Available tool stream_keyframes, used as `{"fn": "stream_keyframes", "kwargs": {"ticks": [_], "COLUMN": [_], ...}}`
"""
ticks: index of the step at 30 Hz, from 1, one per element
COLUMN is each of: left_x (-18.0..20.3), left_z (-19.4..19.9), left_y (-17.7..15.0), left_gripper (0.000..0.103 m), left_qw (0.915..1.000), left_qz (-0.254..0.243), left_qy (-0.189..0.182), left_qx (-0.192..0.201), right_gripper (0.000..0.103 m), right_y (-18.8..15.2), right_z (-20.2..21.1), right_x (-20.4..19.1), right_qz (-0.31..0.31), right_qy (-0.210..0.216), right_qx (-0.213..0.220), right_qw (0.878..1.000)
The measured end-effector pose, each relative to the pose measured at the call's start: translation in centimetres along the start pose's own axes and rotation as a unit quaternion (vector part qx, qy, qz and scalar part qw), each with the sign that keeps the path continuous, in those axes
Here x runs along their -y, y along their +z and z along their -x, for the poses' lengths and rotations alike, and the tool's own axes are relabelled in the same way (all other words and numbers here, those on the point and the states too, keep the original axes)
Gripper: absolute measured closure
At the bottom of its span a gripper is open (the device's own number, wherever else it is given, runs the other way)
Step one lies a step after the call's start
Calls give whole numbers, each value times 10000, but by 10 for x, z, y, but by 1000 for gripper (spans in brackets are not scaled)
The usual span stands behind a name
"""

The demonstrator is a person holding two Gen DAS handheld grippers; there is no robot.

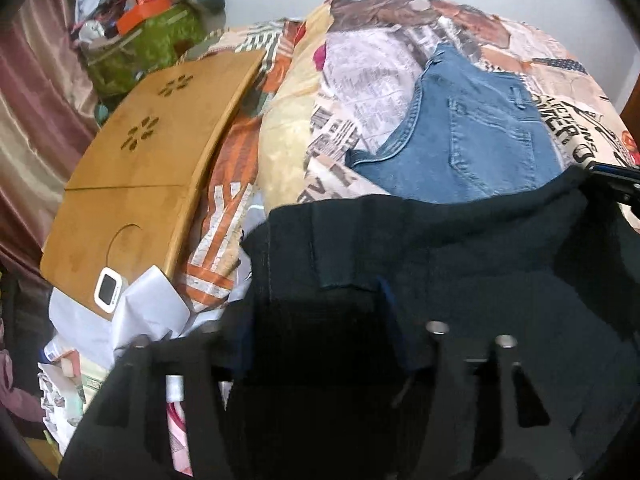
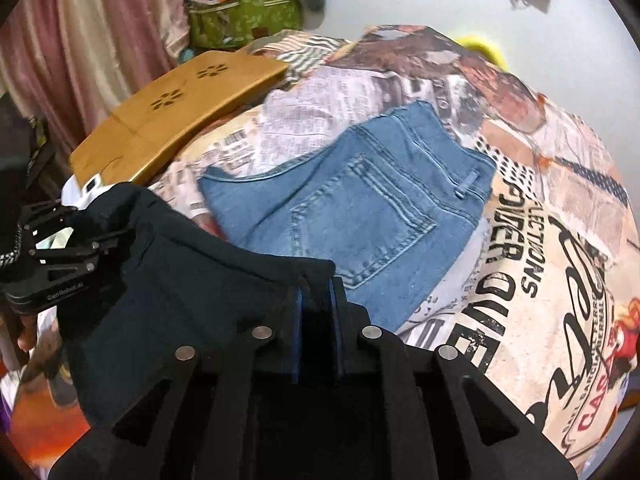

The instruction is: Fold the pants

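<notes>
Dark navy pants hang stretched between my two grippers above the bed. My left gripper is shut on one edge of the dark pants; the cloth hides its fingertips. My right gripper is shut on the other edge of the dark pants. The left gripper shows at the left in the right wrist view, gripping the cloth. The right gripper's tip shows at the right edge of the left wrist view. Folded blue jeans lie flat on the bed beyond, also in the left wrist view.
The bed has a newspaper-print cover. A wooden lap tray lies at its left, with a small white device on it. A green bag with clutter and pink curtains stand behind. White cloth and papers lie below the tray.
</notes>
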State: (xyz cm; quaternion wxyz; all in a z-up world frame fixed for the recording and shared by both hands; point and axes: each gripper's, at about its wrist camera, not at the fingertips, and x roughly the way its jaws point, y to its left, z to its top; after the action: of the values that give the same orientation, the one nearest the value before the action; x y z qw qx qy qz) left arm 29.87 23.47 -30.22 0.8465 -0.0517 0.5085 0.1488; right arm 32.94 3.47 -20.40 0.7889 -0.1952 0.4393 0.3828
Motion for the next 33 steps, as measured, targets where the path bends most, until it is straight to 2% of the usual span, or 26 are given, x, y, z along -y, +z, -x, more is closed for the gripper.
{"fn": "stream_keyframes", "kwargs": {"ticks": [3,6,7,9,12,14,18,21,23,25,27,28,30,32,33], "left_x": [-7,-15,-21,-35,-51,-58,-66,-63,-56,-45,-37,-34,-29,-23,-19], "left_z": [9,29,37,49,62,66,66,56,43,27,15,13,18,26,30], "left_y": [0,-1,-1,-2,-9,-17,-42,-61,-72,-82,-90,-94,-97,-95,-95], "left_gripper": [36,31,27,23,22,21,20,19,15,15,15,17,31,65,72], "left_qw": [9998,9997,9991,9978,9969,9970,9966,9948,9930,9929,9929,9933,9953,9973,9980], "left_qz": [45,150,265,517,699,730,821,896,870,708,625,653,627,484,393], "left_qy": [-182,80,174,214,132,101,-113,-372,-505,-384,-255,-212,-182,12,192], "left_qx": [-20,200,279,369,331,247,-21,-313,-618,-880,-981,-929,-712,-552,-462], "right_gripper": [82,68,63,59,58,57,47,43,43,43,43,43,43,42,42], "right_y": [-5,-13,-17,-25,-43,-55,-85,-103,-117,-131,-147,-156,-170,-180,-182], "right_z": [4,23,33,49,81,99,131,141,141,137,128,122,113,113,114], "right_x": [11,30,36,44,53,55,51,46,42,40,36,34,30,28,28], "right_qz": [-103,-387,-485,-610,-745,-758,-740,-782,-868,-979,-1126,-1197,-1305,-1408,-1440], "right_qy": [-253,-111,-80,-78,-18,-55,-211,-235,-193,-84,28,62,95,88,83], "right_qx": [-91,-48,-3,73,159,196,280,263,205,96,-47,-169,-338,-255,-223], "right_qw": [9996,9992,9988,9981,9971,9969,9966,9963,9958,9951,9936,9926,9908,9897,9893]}}
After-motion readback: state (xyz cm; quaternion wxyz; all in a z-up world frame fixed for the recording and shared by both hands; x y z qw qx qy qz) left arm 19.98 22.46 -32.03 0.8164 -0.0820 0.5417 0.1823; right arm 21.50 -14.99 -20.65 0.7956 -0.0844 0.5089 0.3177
